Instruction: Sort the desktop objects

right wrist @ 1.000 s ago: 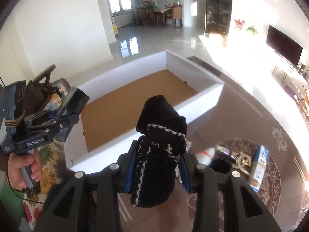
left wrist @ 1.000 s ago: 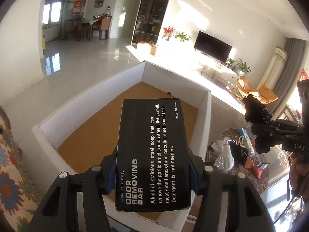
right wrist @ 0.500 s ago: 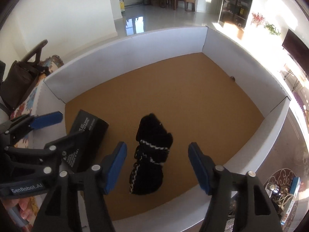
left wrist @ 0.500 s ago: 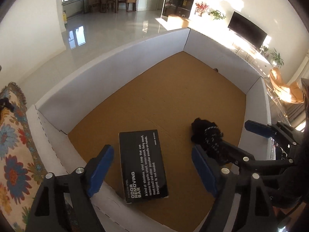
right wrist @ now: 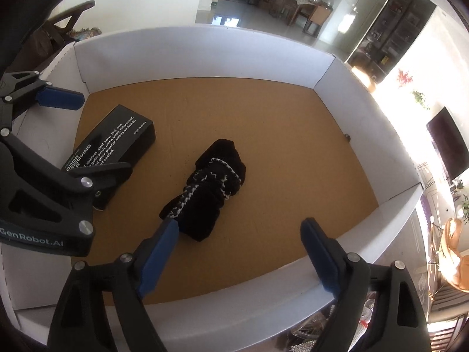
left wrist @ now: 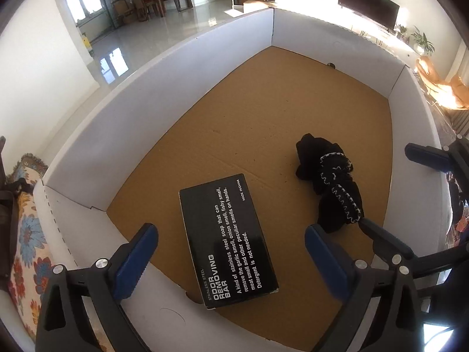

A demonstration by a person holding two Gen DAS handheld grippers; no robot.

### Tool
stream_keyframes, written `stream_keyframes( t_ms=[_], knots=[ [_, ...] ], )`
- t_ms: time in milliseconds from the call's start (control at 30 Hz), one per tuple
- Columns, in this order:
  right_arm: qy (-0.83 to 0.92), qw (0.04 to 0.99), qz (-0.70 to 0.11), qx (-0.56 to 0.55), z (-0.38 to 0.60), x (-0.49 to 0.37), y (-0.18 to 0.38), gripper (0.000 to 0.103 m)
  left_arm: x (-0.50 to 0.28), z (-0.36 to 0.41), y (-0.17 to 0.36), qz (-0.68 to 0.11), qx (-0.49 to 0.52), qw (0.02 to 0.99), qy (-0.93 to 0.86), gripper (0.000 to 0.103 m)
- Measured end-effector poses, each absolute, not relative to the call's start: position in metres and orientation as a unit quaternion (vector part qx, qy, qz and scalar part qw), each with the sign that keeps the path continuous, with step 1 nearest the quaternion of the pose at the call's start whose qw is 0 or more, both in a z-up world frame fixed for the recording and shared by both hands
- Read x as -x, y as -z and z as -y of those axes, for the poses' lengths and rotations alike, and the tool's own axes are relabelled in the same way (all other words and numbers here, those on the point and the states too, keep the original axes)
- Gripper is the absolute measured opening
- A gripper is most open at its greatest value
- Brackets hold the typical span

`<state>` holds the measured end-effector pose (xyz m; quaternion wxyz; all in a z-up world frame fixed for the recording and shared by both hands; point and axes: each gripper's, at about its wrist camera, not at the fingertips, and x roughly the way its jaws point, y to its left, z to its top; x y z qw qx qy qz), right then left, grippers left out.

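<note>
Claws both stand apart now: my left gripper [left wrist: 231,252] has just opened off the black box [left wrist: 227,239], lower centre, my right gripper [right wrist: 239,249] off the black sock [right wrist: 209,193] beside it, both lying in the white tray [left wrist: 164,67].

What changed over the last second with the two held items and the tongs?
Both were let go. The left tongs have just been opening; the black soap box lies flat on the box floor. The right tongs opened too, dropping the black knit bundle. The white-walled box stayed put.
</note>
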<state>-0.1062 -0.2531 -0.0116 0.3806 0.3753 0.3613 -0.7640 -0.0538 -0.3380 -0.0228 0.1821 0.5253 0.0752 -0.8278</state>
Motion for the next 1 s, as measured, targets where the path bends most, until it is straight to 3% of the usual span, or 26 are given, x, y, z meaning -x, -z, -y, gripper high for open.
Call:
stream_keyframes(
  t_ms=[400, 567, 800, 1000],
  knots=[
    [0.756, 0.396, -0.371, -0.366, 0.240, 0.090, 0.015, 0.090, 0.034, 0.331, 0.020, -0.070, -0.522, 0.163, 0.834, 0.102],
    [0.765, 0.392, -0.365, -0.357, 0.241, 0.093, 0.011, 0.090, 0.013, 0.335, -0.001, -0.115, -0.438, 0.174, 0.874, 0.102],
    [0.829, 0.363, -0.282, -0.318, 0.200, 0.098, -0.032, 0.096, -0.013, 0.312, -0.067, -0.131, -0.321, 0.162, 0.924, 0.102],
    [0.885, 0.311, -0.209, -0.277, 0.100, 0.064, -0.074, 0.103, -0.026, 0.231, -0.102, -0.104, -0.307, 0.052, 0.945, 0.102]
  ],
)
